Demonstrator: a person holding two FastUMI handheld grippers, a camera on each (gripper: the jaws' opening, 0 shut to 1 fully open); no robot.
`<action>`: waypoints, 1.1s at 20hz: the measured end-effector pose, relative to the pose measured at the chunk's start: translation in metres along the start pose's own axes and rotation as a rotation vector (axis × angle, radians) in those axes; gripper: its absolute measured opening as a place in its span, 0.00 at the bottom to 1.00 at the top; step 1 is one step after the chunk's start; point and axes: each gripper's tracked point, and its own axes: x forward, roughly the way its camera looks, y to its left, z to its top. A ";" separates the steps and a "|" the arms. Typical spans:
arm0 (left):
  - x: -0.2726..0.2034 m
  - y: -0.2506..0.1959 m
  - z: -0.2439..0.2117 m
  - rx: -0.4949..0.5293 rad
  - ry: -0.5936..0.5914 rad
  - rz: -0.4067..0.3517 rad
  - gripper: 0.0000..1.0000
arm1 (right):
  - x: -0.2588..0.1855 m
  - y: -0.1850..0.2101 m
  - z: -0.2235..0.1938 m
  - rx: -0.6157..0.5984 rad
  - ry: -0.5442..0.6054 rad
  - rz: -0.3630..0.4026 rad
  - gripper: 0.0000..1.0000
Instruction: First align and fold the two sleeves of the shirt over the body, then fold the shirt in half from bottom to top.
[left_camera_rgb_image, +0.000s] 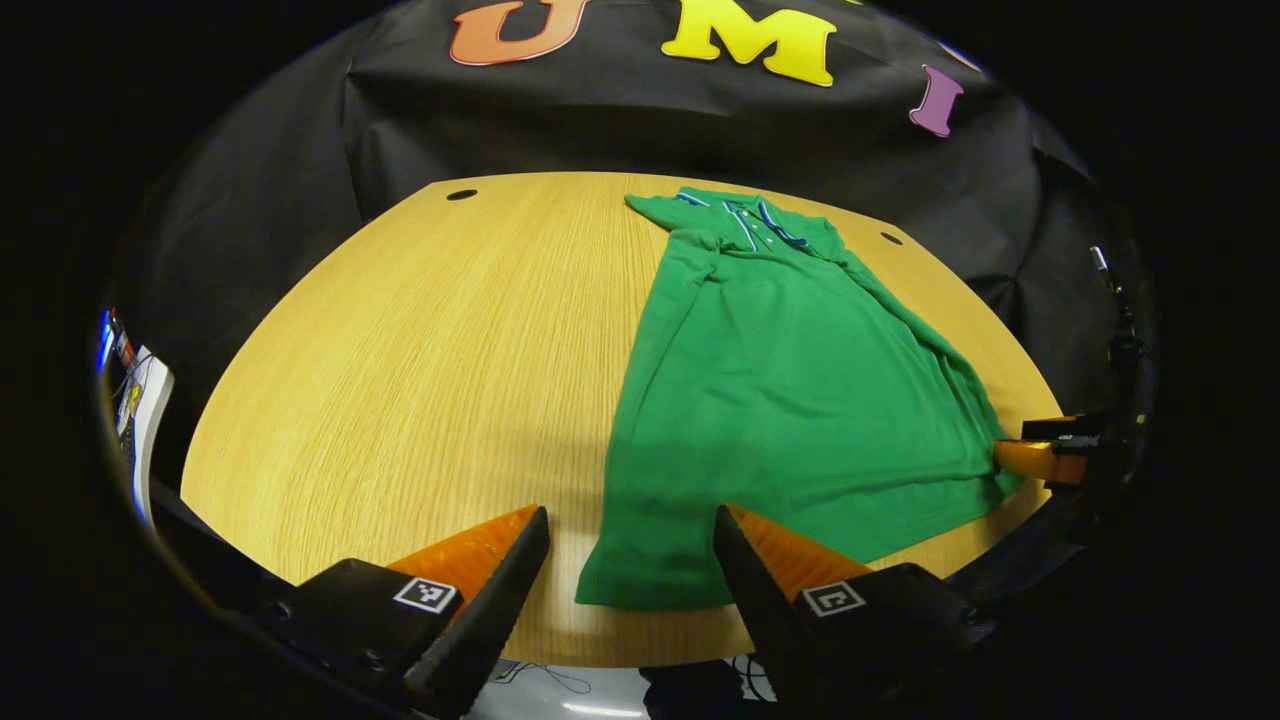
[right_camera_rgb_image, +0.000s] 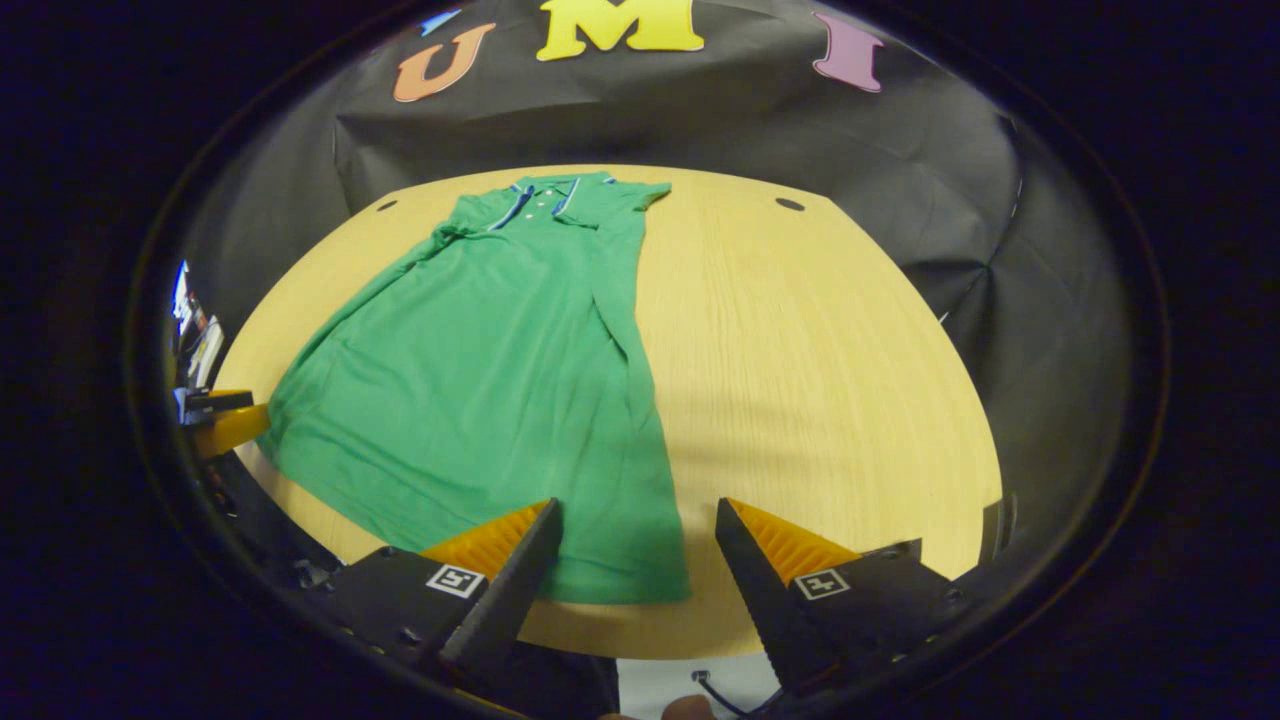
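Both grippers, left gripper and right gripper, fingers apart, over shirt hem corners on table.

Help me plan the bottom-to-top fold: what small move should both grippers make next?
Probably ease both forward and down onto the hem. The green polo shirt lies flat on the wooden table, sleeves already folded in. The left gripper and right gripper are open, each straddling a bottom corner.
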 end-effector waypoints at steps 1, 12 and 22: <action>0.001 0.000 -0.002 0.001 0.002 -0.002 1.00 | -0.001 0.000 -0.002 -0.001 0.001 -0.002 0.96; 0.004 -0.002 -0.022 0.100 0.039 0.002 1.00 | -0.005 0.000 -0.022 0.084 0.020 0.019 0.99; -0.003 -0.013 -0.031 0.095 0.071 -0.011 0.55 | -0.003 0.020 -0.022 -0.005 0.021 0.063 0.03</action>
